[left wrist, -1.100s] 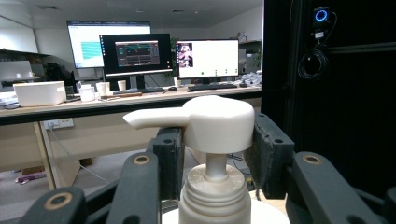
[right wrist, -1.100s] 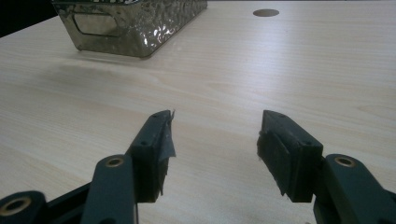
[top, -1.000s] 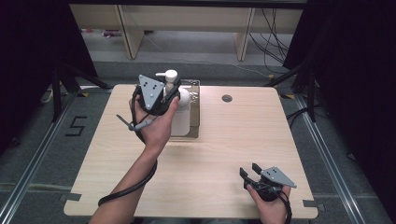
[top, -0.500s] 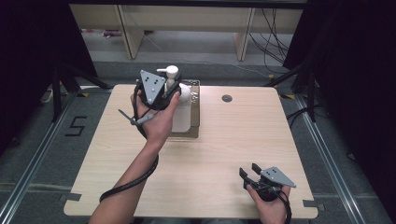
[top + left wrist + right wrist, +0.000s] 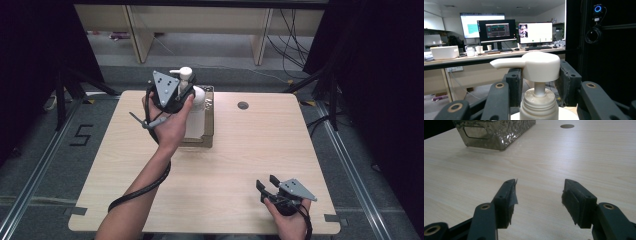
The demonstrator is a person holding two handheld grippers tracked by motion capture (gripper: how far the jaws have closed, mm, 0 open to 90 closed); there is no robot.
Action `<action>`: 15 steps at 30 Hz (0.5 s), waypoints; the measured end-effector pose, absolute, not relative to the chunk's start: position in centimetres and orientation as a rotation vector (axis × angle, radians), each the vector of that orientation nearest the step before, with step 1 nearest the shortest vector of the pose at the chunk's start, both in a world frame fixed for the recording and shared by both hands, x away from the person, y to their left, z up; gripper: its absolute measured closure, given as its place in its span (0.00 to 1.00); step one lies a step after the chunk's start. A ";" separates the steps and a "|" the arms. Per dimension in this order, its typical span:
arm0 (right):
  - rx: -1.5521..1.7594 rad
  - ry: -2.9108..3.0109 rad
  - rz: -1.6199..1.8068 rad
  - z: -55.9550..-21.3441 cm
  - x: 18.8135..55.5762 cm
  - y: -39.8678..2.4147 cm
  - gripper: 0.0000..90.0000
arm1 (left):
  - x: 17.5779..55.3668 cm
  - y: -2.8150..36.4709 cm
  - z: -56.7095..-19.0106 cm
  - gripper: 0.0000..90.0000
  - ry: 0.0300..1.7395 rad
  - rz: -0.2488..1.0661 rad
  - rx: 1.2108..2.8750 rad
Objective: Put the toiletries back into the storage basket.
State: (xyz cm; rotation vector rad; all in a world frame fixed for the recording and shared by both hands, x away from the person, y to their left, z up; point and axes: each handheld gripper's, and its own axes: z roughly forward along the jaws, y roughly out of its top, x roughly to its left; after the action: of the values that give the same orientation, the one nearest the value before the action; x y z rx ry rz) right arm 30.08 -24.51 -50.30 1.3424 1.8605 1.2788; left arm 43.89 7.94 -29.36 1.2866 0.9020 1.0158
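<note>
Since the earlier frames, the left gripper [image 5: 181, 95] has been raised a little over the far left part of the table [image 5: 250, 165], and the white pump bottle [image 5: 192, 92] has been carried up with it; the right gripper [image 5: 269, 186] has been kept where it was, near the table's front right corner. In the left gripper view, the pump bottle [image 5: 537, 100] is seen standing upright between the two black jaws, which are closed against its neck and shoulder from either side, so the bottle is held at about a half-wide setting. The pump head [image 5: 539, 65] is seen above the jaw tips, with its spout pointed to the left of that view. In the high view, the bottle is held above the metal tray [image 5: 207, 127] that rests on the table's far side; whether its base touches the tray cannot be told, as it is hidden by the hand [image 5: 170, 125]. The right gripper [image 5: 539, 195] is seen with its jaws spread wide and nothing between them, the bare wooden table [image 5: 549, 160] lying beneath. The tray [image 5: 499, 132] is seen well apart from it, at the top left of the right gripper view, and a small round grommet [image 5: 243, 105] is set into the tabletop to the right of the tray.
</note>
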 end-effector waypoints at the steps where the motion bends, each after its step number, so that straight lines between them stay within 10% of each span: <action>1: 1.341 1.860 1.286 -50.3 30.1 -24.5 0.50 | 44.0 8.0 -29.4 0.66 0.903 1.016 1.284; 15: 1.342 1.852 1.304 -50.4 30.2 -24.4 0.50 | 45.6 8.3 -29.5 0.66 0.908 1.033 1.293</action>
State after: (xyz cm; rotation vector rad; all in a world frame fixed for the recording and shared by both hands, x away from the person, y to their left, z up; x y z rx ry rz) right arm 30.18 -24.39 -50.42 1.3417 1.8515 1.3036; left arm 45.64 8.27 -29.52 1.2930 0.9078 1.0333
